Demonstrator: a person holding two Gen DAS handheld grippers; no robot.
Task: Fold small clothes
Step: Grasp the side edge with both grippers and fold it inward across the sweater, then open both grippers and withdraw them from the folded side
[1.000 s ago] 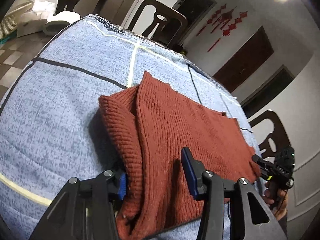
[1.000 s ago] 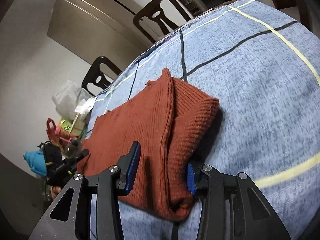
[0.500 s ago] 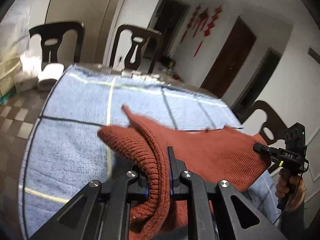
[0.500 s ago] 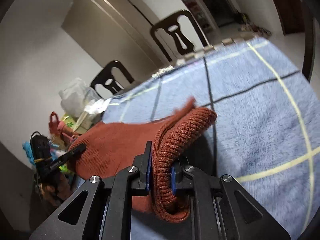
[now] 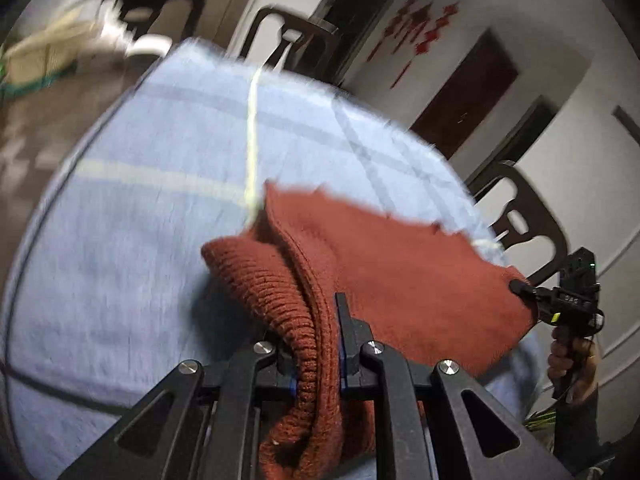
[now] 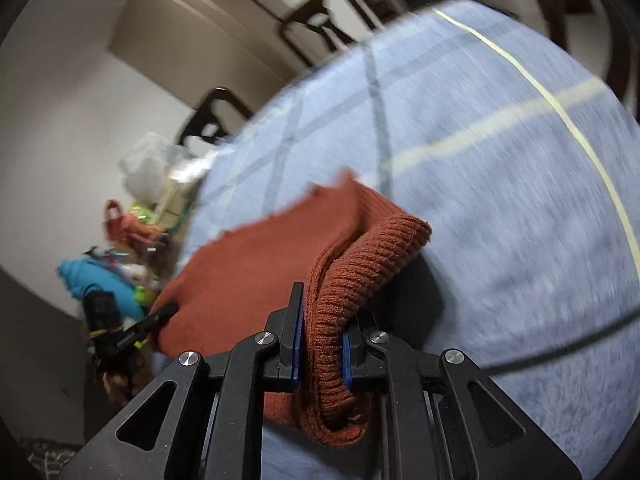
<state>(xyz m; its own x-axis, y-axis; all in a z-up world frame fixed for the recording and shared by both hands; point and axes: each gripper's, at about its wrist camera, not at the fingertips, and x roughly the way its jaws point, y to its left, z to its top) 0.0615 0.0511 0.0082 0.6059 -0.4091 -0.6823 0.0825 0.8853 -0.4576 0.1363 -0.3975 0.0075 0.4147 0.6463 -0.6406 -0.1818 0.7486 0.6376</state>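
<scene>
Both grippers, left and right, have clamped shut on the sweater's near ends and lifted it off the cloth, starting the next fold.

We see the blue checked cloth on the bench lying bare to the far side and left of the rust knit garment, open for passing. Dark chairs line the far edge, and clutter crowds the floor off the bench's left end.
</scene>
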